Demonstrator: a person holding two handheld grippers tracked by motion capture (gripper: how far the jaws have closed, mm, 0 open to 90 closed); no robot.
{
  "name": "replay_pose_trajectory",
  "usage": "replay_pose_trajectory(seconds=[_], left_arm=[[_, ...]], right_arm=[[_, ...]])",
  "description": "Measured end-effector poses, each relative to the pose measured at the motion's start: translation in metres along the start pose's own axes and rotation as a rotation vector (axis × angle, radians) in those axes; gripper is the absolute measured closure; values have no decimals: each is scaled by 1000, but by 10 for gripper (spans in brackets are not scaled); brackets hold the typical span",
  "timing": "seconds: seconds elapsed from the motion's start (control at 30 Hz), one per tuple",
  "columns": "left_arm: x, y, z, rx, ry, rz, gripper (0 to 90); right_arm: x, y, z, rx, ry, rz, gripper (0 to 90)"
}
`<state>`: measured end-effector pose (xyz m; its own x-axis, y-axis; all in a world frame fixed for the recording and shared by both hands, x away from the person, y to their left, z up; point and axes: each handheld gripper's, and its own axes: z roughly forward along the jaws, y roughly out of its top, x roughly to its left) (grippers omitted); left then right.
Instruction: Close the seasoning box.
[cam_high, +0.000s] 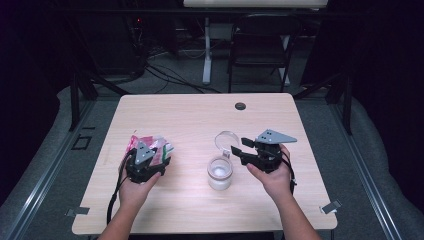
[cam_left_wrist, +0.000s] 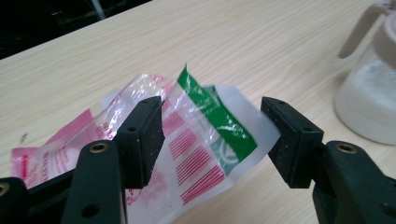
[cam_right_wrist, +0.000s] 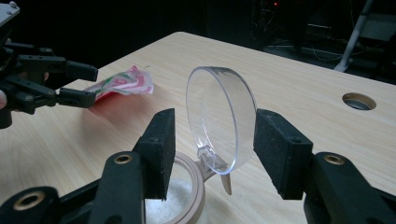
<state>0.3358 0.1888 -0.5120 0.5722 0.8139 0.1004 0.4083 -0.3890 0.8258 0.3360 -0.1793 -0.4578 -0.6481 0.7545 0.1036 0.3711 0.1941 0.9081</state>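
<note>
The tabletop (cam_high: 200, 112) fills the middle of the high view, pale wood with a round dark hole (cam_high: 240, 106) near its far edge. Behind it, at the top of the frame, a black chair (cam_high: 260, 47) stands on the floor among cables.

At lower left of the high view the left gripper (cam_high: 150, 159) sits over a crinkled plastic packet (cam_high: 150, 145), red, white and green. In the left gripper view the packet (cam_left_wrist: 196, 140) lies on the wood, its green strip raised, in the middle of the frame between the two fingers (cam_left_wrist: 142, 137). They stand apart on either side of it; the one on the left looks close against the film, the other is clear of it, so nothing is clamped.

Right of centre in the high view stands a jar (cam_high: 220, 172) holding something white, its clear lid (cam_high: 227, 140) flipped up on a hinge. The right gripper (cam_high: 240, 148) reaches in from the right, level with that lid. In the right gripper view the lid (cam_right_wrist: 219, 121) stands near upright in mid-frame between the fingers (cam_right_wrist: 280, 149), which are spread wide, with a gap on each side. The jar's beige rim (cam_right_wrist: 194, 186) shows at the bottom. The left gripper (cam_right_wrist: 74, 84) and the packet (cam_right_wrist: 123, 84) appear at upper left.
</note>
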Motion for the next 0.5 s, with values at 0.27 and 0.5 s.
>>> replay_pose_trajectory(seconds=[0.27,0.5], left_arm=[[-16,2,-2,8,-27,45,404],[-19,-2,-3,19,-17,56,404]], right_arm=[[-9,-4,10,18,-3,24,485],[-14,-7,19,39,-4,38,488]])
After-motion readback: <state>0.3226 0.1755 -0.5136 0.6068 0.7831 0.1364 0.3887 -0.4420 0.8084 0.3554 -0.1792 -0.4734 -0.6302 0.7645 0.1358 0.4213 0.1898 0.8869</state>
